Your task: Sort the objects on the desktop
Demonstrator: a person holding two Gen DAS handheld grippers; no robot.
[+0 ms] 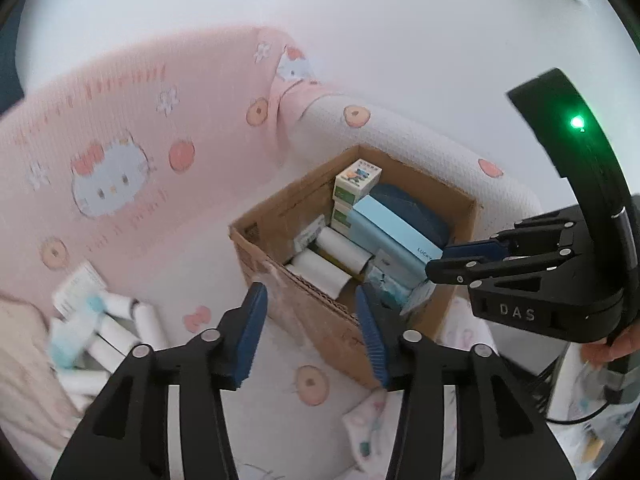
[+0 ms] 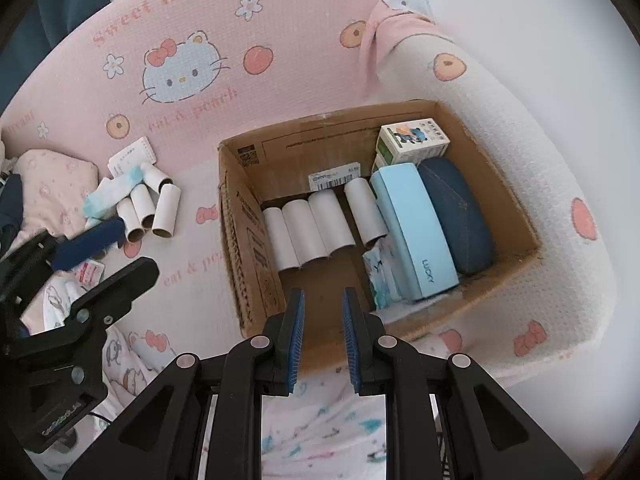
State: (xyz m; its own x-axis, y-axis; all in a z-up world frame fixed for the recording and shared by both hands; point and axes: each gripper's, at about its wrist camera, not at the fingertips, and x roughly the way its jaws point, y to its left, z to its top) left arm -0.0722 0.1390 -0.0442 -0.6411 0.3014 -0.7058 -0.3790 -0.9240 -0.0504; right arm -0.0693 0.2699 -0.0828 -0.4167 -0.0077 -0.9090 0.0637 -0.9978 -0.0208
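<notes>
Left wrist view is motion-blurred over the pink cat-print cover (image 2: 192, 80); its lettering reads clearly only from the right wrist. Bottom of both views is blocked by the grippers' own black arms.

Cardboard box (image 2: 248, 264) sits open on the cover, against the white padded armrest (image 2: 560, 168). Contents, counted from the right wrist view: four white paper tubes (image 2: 316, 224) lying side by side on the floor of the box; one light blue case (image 2: 416, 232) marked "LUCKY"; one dark blue case (image 2: 456, 220) beside it at the right wall; two small printed cartons (image 2: 414, 140) stacked in the far corner; one tissue pack (image 2: 380, 276), partly hidden under the light blue case.

Outside the box, to its left: loose pile of at least four more tubes (image 2: 166, 210), a crumpled blue-white wrapper (image 2: 116, 192), a paper card (image 2: 132, 156). The pile's count is uncertain; the left gripper overlaps it.

Left gripper (image 1: 312, 336): jaws spread, nothing between them. Right gripper (image 2: 322, 344): pads drawn in, empty, hovering at the box's near edge.
</notes>
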